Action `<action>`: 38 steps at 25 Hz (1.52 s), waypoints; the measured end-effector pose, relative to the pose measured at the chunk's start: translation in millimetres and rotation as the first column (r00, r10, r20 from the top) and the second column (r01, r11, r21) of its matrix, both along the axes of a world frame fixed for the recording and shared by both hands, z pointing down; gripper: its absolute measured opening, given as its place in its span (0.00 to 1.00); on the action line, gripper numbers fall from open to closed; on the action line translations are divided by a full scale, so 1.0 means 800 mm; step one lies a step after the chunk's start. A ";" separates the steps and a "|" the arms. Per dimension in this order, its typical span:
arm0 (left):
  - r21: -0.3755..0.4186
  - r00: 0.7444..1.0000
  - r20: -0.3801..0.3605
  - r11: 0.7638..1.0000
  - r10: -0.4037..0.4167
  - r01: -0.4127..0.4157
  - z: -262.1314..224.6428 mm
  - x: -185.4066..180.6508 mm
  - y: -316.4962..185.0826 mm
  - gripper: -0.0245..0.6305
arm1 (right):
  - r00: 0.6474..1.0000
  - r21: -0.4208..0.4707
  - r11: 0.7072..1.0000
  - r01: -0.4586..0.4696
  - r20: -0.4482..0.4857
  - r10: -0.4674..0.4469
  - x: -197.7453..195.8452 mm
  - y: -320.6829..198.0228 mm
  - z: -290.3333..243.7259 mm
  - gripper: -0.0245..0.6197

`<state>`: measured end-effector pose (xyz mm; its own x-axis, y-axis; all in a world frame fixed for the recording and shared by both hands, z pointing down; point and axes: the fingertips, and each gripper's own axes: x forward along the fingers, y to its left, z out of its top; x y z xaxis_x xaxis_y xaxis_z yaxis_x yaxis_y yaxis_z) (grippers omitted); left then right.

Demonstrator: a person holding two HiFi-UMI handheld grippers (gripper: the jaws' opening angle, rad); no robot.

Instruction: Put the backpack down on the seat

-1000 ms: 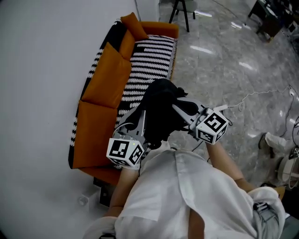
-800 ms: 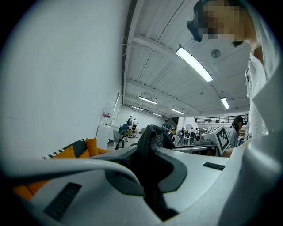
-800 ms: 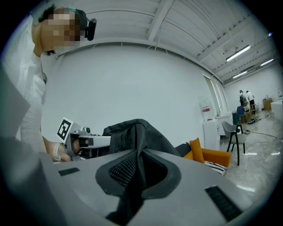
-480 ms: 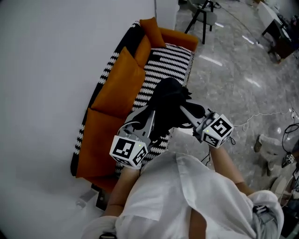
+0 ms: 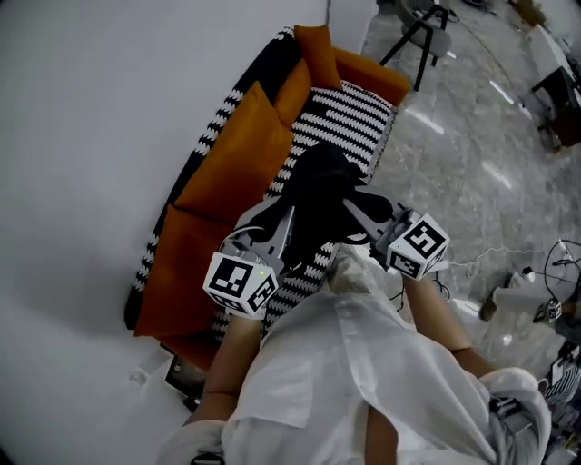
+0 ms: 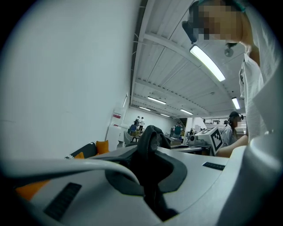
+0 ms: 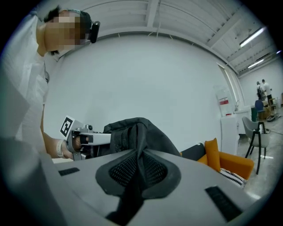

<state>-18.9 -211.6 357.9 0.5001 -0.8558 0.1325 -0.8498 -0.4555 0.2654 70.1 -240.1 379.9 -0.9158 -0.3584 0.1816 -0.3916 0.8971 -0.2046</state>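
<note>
A black backpack [image 5: 320,202] hangs in the air over the striped seat [image 5: 338,116] of an orange sofa. My left gripper [image 5: 289,221] is shut on black strap fabric [image 6: 149,145] at the backpack's left side. My right gripper [image 5: 352,211] is shut on a fold of the backpack [image 7: 135,145] at its right side. In the right gripper view the bag's bulk rises beyond the jaws, with the left gripper's marker cube [image 7: 67,126] behind it. Whether the bag's bottom touches the seat is hidden by the bag.
Orange back cushions [image 5: 238,150] line the sofa along the white wall [image 5: 100,109]. A chair [image 5: 425,27] stands on the grey floor past the sofa's far end. Cables [image 5: 508,259] lie on the floor at right. People stand far off in the hall [image 6: 138,121].
The view has swung so the sofa sits more to the right and nearer. Both grippers keep their hold and the backpack now hangs further over the striped seat.
</note>
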 end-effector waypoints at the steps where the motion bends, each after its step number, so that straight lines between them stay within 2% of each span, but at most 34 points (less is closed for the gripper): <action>1: -0.011 1.000 -0.005 1.000 -0.029 0.029 0.005 -0.003 -0.005 0.07 | 0.999 -0.013 0.999 0.034 -0.002 -0.034 -0.004 -0.009 0.005 0.11; 5: -0.044 0.988 -0.008 0.987 -0.155 0.154 0.024 -0.022 -0.022 0.07 | 0.983 -0.046 0.982 0.181 -0.013 -0.182 -0.031 -0.044 0.026 0.11; 9: -0.060 0.962 0.002 0.960 -0.273 0.273 0.039 -0.046 -0.037 0.07 | 0.947 -0.053 0.946 0.319 -0.026 -0.321 -0.066 -0.071 0.041 0.11; 18: -0.100 0.895 -0.003 0.891 -0.446 0.444 0.080 -0.098 -0.020 0.07 | 0.870 -0.099 0.868 0.486 -0.043 -0.491 -0.134 -0.074 0.086 0.11; 23: -0.142 0.868 -0.019 0.860 -0.497 0.489 0.114 -0.123 0.004 0.07 | 0.835 -0.143 0.834 0.534 -0.070 -0.546 -0.167 -0.055 0.122 0.11; 28: -0.196 0.851 -0.029 0.838 -0.524 0.510 0.157 -0.137 0.020 0.08 | 0.817 -0.206 0.817 0.539 -0.108 -0.566 -0.187 -0.041 0.169 0.11; 33: -0.240 0.835 -0.004 0.811 -0.550 0.533 0.204 -0.164 0.028 0.08 | 0.807 -0.255 0.811 0.527 -0.149 -0.572 -0.214 -0.033 0.216 0.11; 38: -0.286 0.833 0.022 0.795 -0.553 0.535 0.247 -0.178 0.034 0.08 | 0.811 -0.312 0.813 0.492 -0.176 -0.558 -0.228 -0.029 0.258 0.11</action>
